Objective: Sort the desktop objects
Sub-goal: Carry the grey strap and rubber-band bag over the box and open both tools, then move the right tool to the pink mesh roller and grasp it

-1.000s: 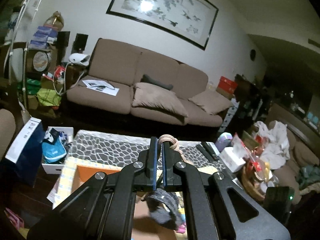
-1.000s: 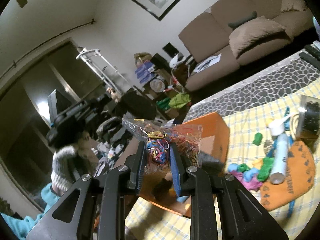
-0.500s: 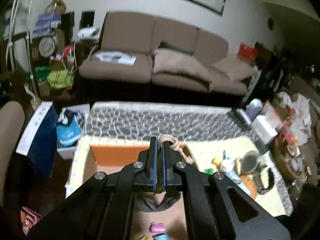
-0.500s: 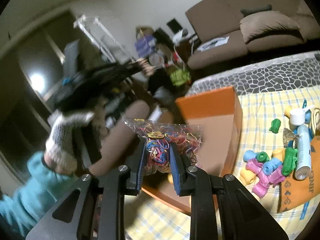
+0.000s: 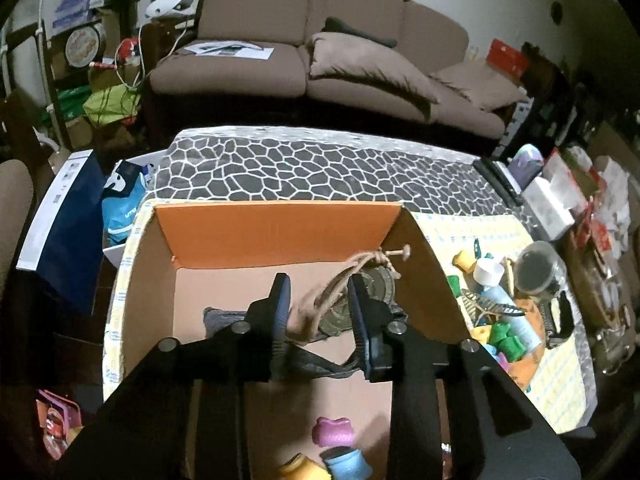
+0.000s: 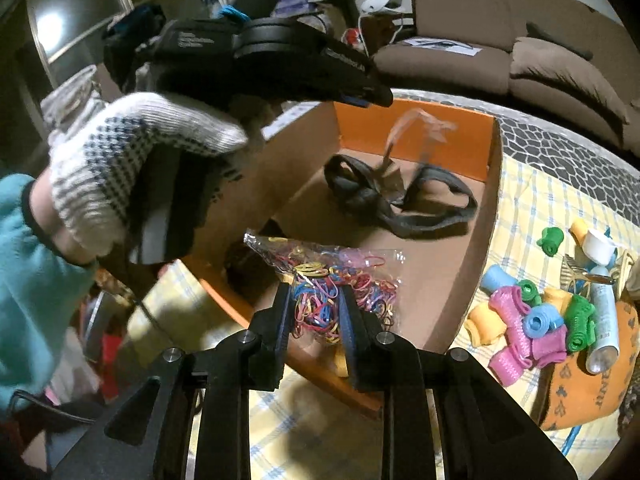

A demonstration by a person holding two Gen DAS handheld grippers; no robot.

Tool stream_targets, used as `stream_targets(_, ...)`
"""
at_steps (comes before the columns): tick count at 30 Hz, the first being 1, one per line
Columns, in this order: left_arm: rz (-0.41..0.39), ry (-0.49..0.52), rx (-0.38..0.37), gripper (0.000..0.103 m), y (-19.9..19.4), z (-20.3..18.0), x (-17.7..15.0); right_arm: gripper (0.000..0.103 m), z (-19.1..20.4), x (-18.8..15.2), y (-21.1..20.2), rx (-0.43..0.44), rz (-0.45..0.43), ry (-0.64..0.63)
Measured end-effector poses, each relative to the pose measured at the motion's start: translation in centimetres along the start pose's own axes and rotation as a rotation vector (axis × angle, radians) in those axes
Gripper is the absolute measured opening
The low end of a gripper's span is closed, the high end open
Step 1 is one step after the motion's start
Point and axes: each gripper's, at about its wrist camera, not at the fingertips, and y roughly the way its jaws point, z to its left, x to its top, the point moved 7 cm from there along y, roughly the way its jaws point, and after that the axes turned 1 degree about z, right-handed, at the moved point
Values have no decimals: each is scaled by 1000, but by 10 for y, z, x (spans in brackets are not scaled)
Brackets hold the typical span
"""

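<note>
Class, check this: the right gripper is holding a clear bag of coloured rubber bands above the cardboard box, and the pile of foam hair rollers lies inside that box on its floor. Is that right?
Not quite. The right gripper does hold the bag of rubber bands above the cardboard box, but the pile of hair rollers lies outside the box, on the yellow checked cloth beside it. The right wrist view shows this.

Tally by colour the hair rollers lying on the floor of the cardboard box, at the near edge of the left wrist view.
pink hair roller: 1
blue hair roller: 1
yellow hair roller: 1
Total: 3, counting only what shows; the fingers may hide others.
</note>
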Motion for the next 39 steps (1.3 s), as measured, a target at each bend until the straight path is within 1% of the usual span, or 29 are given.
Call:
stream_targets(3,-30,-30,-22,34,-17,4,3,23,-3,-1,3,-37,-5,-8)
stream_targets(7,-47,-39,-37,37,-35,7,0,23,-8,2,7,-91,-16,-23)
stream_targets(11,-37,-32,-48,41,-47,7,-11,23,-9,-1,17,-140,22,-40)
stream_targets(14,-29,-22,-47,43,-55,6,-21,28,-7,-3,21,-145,63,-47)
stream_targets(15,-31,-20,-50,44,-58,5,-24,32,-7,-3,19,-154,64,-52)
stream_targets(16,-34,-15,-52,44,-61,4,-27,34,-8,-3,17,-166,59,-55)
stream_targets(17,-37,-14,-50,46,-63,3,-30,40,-9,-2,14,-176,54,-55)
stream_targets(18,-39,-13,-47,48,-65,3,-32,42,-11,-1,11,-182,46,-50)
stream_targets(22,-43,-21,-49,52,-72,1,-42,42,-26,6,-6,-192,-2,-3)
stream_targets(24,-42,-27,-51,59,-74,-2,-49,45,-35,11,-19,-204,-35,26)
stream_targets(26,-39,-33,-54,60,-75,-6,-55,46,-43,13,-29,-215,-60,53)
stream_targets(28,-39,-46,-62,64,-77,-10,-60,49,-52,15,-40,-216,-85,89)
stream_targets(30,-42,-57,-71,77,-77,-17,-67,57,-63,16,-48,-218,-102,123)
stream_targets(31,-43,-59,-76,80,-77,-21,-70,59,-67,15,-52,-220,-107,137)
stream_targets(33,-41,-57,-83,90,-76,-33,-77,65,-76,13,-58,-230,-112,153)
stream_targets(34,-39,-55,-84,91,-75,-39,-80,67,-78,11,-61,-234,-114,156)
stream_targets(36,-34,-52,-86,99,-73,-49,-85,76,-86,7,-67,-243,-119,169)
stream_targets(39,-35,-71,-106,101,-71,-65,-91,83,-99,0,-76,-252,-123,194)
